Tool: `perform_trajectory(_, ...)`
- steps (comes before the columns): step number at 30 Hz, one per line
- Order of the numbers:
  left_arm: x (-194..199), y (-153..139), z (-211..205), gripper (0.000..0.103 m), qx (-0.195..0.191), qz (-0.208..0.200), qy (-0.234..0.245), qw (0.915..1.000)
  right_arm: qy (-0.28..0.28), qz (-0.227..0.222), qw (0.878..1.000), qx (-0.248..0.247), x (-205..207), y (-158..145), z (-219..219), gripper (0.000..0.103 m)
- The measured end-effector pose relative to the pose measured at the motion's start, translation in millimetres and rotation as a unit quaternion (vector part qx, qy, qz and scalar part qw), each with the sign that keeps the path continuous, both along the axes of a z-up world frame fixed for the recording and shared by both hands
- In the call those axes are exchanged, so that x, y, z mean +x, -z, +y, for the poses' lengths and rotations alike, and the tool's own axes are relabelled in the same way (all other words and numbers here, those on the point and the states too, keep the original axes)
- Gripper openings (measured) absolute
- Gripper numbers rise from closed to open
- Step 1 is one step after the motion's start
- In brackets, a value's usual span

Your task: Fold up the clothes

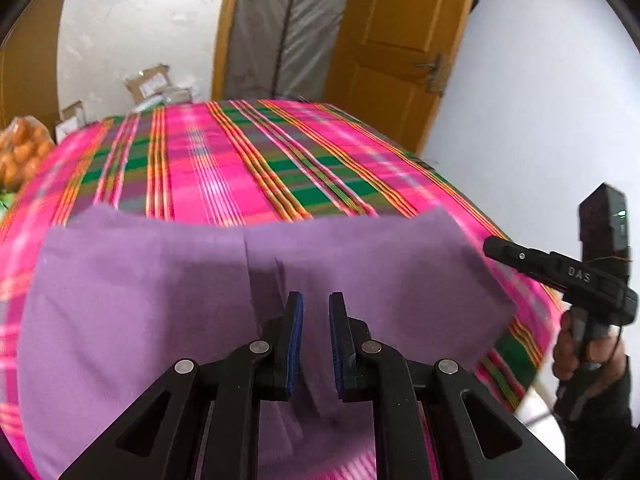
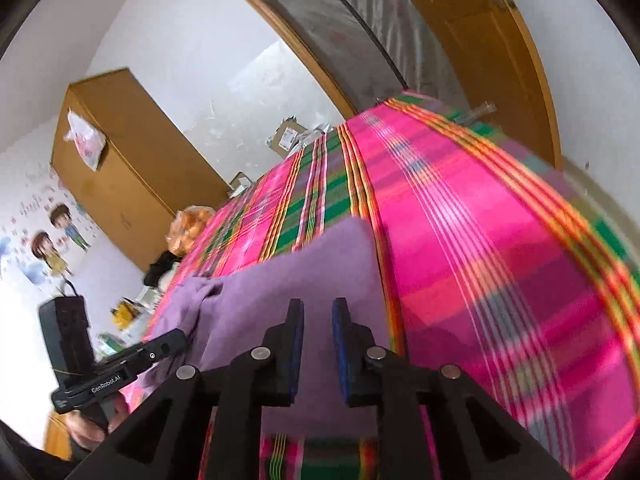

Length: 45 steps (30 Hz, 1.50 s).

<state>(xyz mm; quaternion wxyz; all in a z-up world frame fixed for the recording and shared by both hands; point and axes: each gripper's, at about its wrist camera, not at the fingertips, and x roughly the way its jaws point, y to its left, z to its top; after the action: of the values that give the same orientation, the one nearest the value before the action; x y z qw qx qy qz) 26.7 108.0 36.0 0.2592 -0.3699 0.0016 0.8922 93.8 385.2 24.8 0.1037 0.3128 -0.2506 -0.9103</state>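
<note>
A purple garment (image 1: 160, 300) lies folded and flat on a table covered with a pink and green plaid cloth (image 1: 248, 160). My left gripper (image 1: 316, 308) hovers over the garment's near middle, open with a narrow gap and nothing pinched. The right gripper (image 1: 490, 246) points in from the right, beside the garment's right edge, with a hand (image 1: 576, 348) holding it. In the right wrist view the right gripper (image 2: 318, 312) is open above the garment (image 2: 280, 272) near its right edge. The left gripper (image 2: 180, 338) shows at lower left, over a bunched part of the cloth.
A bag of oranges (image 1: 20, 156) sits at the table's far left edge. Cardboard boxes (image 1: 148, 82) are piled on the floor behind the table. A wooden door (image 1: 392, 40) stands beyond the far right corner, and a wardrobe (image 2: 132, 160) against the left wall.
</note>
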Motion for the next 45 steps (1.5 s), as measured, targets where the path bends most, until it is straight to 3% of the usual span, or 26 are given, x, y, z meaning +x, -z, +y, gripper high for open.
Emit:
perform_trajectory(4, -23.6, 1.6, 11.1, 0.013, -0.022, 0.003, -0.026, 0.9994, 0.005, -0.015, 0.999, 0.031, -36.2, -3.4, -4.9, 0.016)
perform_trajectory(8, -36.0, 10.9, 18.1, 0.013, -0.044, -0.006, -0.036, 0.9983, 0.017, -0.050, 0.998, 0.019, -67.7, 9.0, 2.4, 0.013)
perform_trajectory(13, -41.3, 19.1, 21.3, 0.014, -0.050, -0.014, -0.036, 0.9980, 0.026, -0.063, 0.997, -0.044, -71.6, 24.2, 20.9, 0.000)
perform_trajectory(17, -41.4, 20.0, 22.6, 0.015, -0.052, -0.016, -0.036, 0.9978, 0.027, -0.064, 0.995, -0.073, -70.0, 30.2, 27.7, 0.000)
perform_trajectory(22, -34.3, 17.2, 17.9, 0.015, -0.038, -0.018, -0.030, 0.9987, 0.023, -0.062, 0.995, -0.075, -59.9, 29.2, 27.5, 0.000)
perform_trajectory(24, -27.7, 14.8, 13.7, 0.015, -0.028, -0.017, -0.024, 0.9992, 0.020, -0.061, 0.995, -0.073, -50.2, 28.0, 28.3, 0.002)
perform_trajectory(26, -19.9, 12.2, 9.1, 0.015, -0.017, -0.015, -0.017, 0.9996, 0.017, -0.059, 0.996, -0.071, -40.4, 26.8, 29.1, 0.018)
perform_trajectory(29, -0.8, 6.7, 0.2, 0.015, -0.001, -0.002, 0.001, 1.0000, 0.012, -0.057, 0.996, -0.069, -25.8, 25.1, 30.3, 0.034)
perform_trajectory(33, 17.5, 5.0, -1.8, 0.015, 0.015, 0.002, 0.027, 0.9995, 0.005, -0.054, 0.996, -0.066, -6.3, 22.7, 31.9, 0.037)
perform_trajectory(39, 30.0, 17.9, 3.8, 0.015, -0.003, -0.010, 0.044, 0.9990, -0.005, -0.057, 0.997, -0.059, 12.9, 24.6, 29.7, 0.038)
perform_trajectory(45, 34.6, 15.3, -13.3, 0.015, -0.011, -0.005, 0.010, 0.9999, -0.016, -0.065, 0.996, -0.054, 20.4, 28.1, 22.0, 0.038)
